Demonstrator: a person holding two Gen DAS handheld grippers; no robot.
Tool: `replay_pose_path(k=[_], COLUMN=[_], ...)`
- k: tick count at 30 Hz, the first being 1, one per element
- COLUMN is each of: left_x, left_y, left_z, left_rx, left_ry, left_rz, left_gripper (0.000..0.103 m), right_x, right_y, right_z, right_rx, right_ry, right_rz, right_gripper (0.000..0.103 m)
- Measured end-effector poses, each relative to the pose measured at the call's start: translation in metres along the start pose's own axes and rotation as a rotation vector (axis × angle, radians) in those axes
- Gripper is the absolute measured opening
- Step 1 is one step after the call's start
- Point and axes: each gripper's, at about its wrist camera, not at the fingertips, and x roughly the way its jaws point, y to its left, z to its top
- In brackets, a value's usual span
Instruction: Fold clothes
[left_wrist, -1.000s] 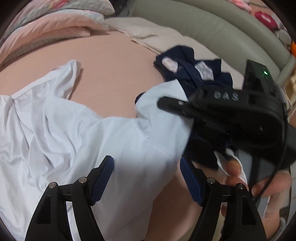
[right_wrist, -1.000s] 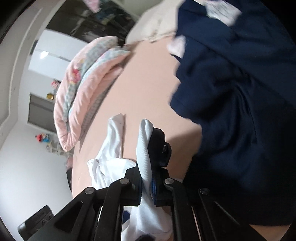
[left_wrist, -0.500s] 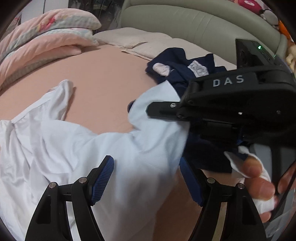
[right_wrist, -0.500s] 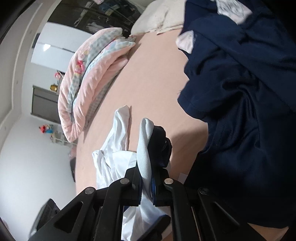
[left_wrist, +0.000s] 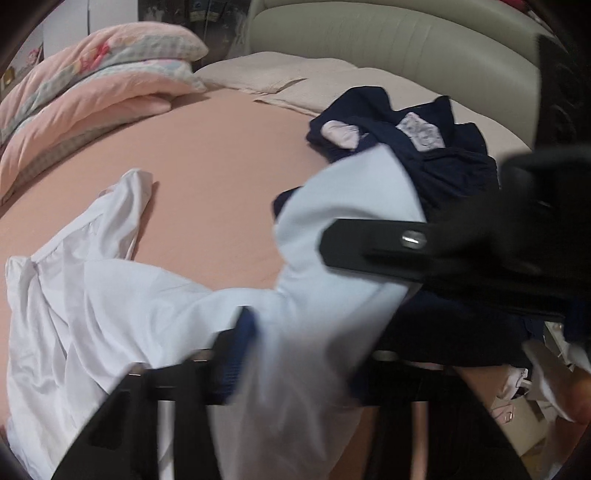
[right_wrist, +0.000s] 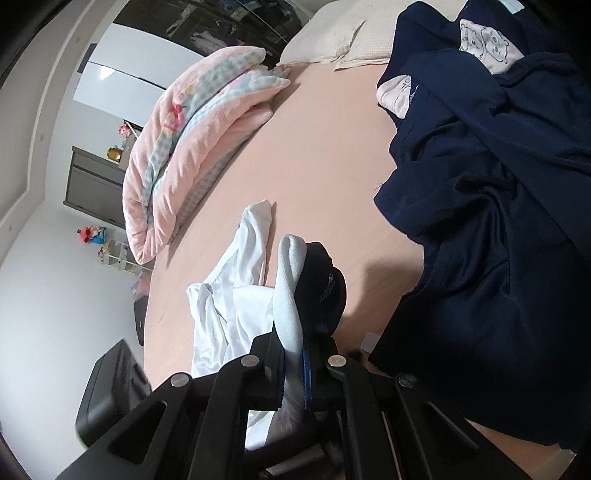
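Right hand-held gripper (right_wrist: 293, 363): fingers pressed together on a fold of the white garment (right_wrist: 236, 306); the pinched cloth stands up between the blue pads with a bit of dark fabric beside it. In the left wrist view it comes in from the right as a black bar (left_wrist: 424, 254) lying across the lifted cloth.
Left hand-held gripper (left_wrist: 291, 362): blurred; the two blue-padded fingers (left_wrist: 240, 354) stand apart with the white cloth hanging down between them. Whether they are closing on it cannot be told.
White garment (left_wrist: 110, 306): crumpled on the bed, one end raised to the right hand-held gripper, a narrow sleeve-like strip trailing away toward the pink quilt.
Navy clothes (right_wrist: 491, 206): a loose heap on the bed just to the right of the white garment, with pale printed fabric showing among the folds.
Bed (left_wrist: 221, 166): covered in a plain peach sheet.
Pink quilt (right_wrist: 192, 140): folded at the far left edge of the bed.
Pillow (left_wrist: 273, 75): cream, near the padded headboard (left_wrist: 388, 33).
Hand (left_wrist: 576, 402): a person's fingers at the lower right edge of the left wrist view.
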Motion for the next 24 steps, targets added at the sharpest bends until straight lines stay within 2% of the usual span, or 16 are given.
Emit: replay_pose_path(k=[3, 5, 6, 7, 9, 11, 14, 17, 24], left_x=[0.002, 0.003, 0.003, 0.003, 0.001, -0.001, -0.003, -0.006, -0.014], left_y=[0.008, 0.014, 0.016, 0.018, 0.023, 0.03, 0.04, 0.046, 0.067], left_z=[0.0, -0.002, -0.002, -0.002, -0.001, -0.001, 0.001, 0.003, -0.001], left_rx=[-0.023, -0.033, -0.038, -0.043, -0.062, -0.099, -0.147, -0.162, -0.231], left_ry=[0.012, 0.017, 0.022, 0.027, 0.032, 0.039, 0.043, 0.042, 0.037], left_rz=[-0.007, -0.013, -0.014, -0.012, -0.016, -0.03, -0.052, -0.043, -0.061], left_gripper=[0.019, 0.018, 0.018, 0.018, 0.018, 0.018, 0.018, 0.018, 0.018], right_x=[0.003, 0.006, 0.005, 0.003, -0.001, -0.007, -0.009, 0.0, 0.022], right_y=[0.0, -0.002, -0.005, -0.01, -0.02, -0.036, -0.062, -0.08, -0.076], right_z=[-0.002, -0.003, -0.004, -0.006, -0.01, -0.015, -0.024, -0.034, -0.046], right_rx=[-0.006, 0.005, 0.023, 0.05, 0.108, 0.191, 0.331, 0.454, 0.498], right_ry=[0.016, 0.026, 0.024, 0.024, 0.022, 0.012, 0.015, 0.037, 0.052], right_rz=[-0.001, -0.009, -0.008, 0.002, 0.023, 0.047, 0.12, 0.145, 0.154], right_gripper=[0.006, 0.007, 0.01, 0.015, 0.047, 0.059, 0.059, 0.059, 0.059])
